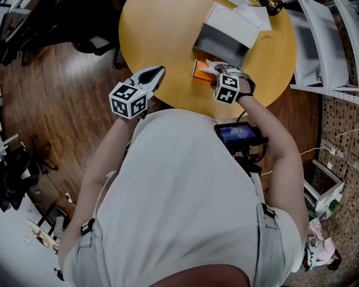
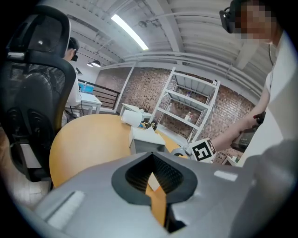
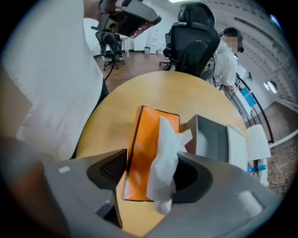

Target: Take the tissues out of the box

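Observation:
An orange tissue box lies near the front edge of the round yellow table. A white tissue sticks up out of it. My right gripper hovers right over the box. In the right gripper view its jaws stand wide apart astride the orange box, and the crumpled tissue rests against the inner face of the right jaw; the left jaw is clear of it. My left gripper hangs at the table's near edge, left of the box, jaws together with nothing in them.
A grey box with a white lid stands just behind the tissue box. Loose white sheets lie at the table's far right. A metal shelf is to the right, and a black office chair beyond the table.

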`<state>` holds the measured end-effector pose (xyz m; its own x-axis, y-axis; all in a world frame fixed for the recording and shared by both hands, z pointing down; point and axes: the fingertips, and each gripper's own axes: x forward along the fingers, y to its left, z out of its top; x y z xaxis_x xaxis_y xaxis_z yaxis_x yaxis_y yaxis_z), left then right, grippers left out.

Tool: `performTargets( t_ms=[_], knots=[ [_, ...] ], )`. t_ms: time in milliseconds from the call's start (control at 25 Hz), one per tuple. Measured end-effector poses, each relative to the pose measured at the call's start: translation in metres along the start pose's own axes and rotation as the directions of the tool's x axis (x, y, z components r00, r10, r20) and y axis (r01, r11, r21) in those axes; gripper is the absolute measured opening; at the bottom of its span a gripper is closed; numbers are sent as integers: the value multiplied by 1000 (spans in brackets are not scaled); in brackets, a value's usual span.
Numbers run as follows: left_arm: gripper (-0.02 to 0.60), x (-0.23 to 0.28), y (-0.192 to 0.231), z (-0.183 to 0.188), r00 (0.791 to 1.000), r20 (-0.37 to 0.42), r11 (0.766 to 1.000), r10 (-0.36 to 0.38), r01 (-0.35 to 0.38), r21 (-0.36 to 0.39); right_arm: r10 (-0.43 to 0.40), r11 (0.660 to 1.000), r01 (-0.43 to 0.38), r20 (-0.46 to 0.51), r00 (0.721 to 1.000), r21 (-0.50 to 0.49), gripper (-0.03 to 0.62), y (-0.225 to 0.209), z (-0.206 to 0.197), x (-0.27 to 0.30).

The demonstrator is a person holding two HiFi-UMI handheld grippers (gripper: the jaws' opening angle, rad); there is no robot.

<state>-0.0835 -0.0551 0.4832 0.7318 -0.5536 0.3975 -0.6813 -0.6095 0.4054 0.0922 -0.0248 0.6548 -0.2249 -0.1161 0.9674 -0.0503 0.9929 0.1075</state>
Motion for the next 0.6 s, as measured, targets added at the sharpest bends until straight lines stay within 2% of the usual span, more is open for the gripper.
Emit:
performTargets(
  t_ms=[160, 240, 280, 320, 360, 400, 440, 520, 560, 600],
  knots=[
    [0, 8, 4, 4, 1000, -4, 1000, -25, 25, 5, 83, 995, -87, 86, 993, 42, 404, 12, 12, -15],
    [0, 16, 7, 6, 999, -2, 999, -43, 44, 26, 74, 987, -100, 199, 977, 123, 410, 6, 23, -36],
    [0, 20, 7, 9, 999, 2, 998, -54, 54, 44, 54, 979, -106, 278, 959, 176, 406, -1, 30, -49],
    [0, 25, 7, 13, 998, 9, 996, -68, 67, 62, 23, 965, -117, 368, 930, 234, 373, -10, 35, -64],
    [0, 31, 5, 17, 996, 17, 994, -87, 85, 75, -18, 945, -137, 464, 886, 296, 307, -19, 40, -82],
    [0, 37, 1, 21, 994, 25, 991, -109, 107, 84, -65, 918, -171, 561, 825, 357, 238, -27, 43, -102],
    [0, 42, -2, 25, 991, 30, 988, -132, 129, 90, -116, 886, -219, 655, 746, 407, 207, -35, 46, -125],
    [0, 52, -6, 32, 986, 36, 981, -166, 161, 105, -215, 834, -325, 805, 553, 446, 198, -48, 54, -171],
    [0, 55, -6, 36, 984, 38, 979, -176, 170, 114, -254, 824, -355, 848, 465, 441, 182, -54, 57, -191],
    [0, 59, -6, 40, 982, 40, 976, -183, 177, 123, -282, 824, -362, 871, 403, 435, 161, -59, 58, -206]
  ],
)
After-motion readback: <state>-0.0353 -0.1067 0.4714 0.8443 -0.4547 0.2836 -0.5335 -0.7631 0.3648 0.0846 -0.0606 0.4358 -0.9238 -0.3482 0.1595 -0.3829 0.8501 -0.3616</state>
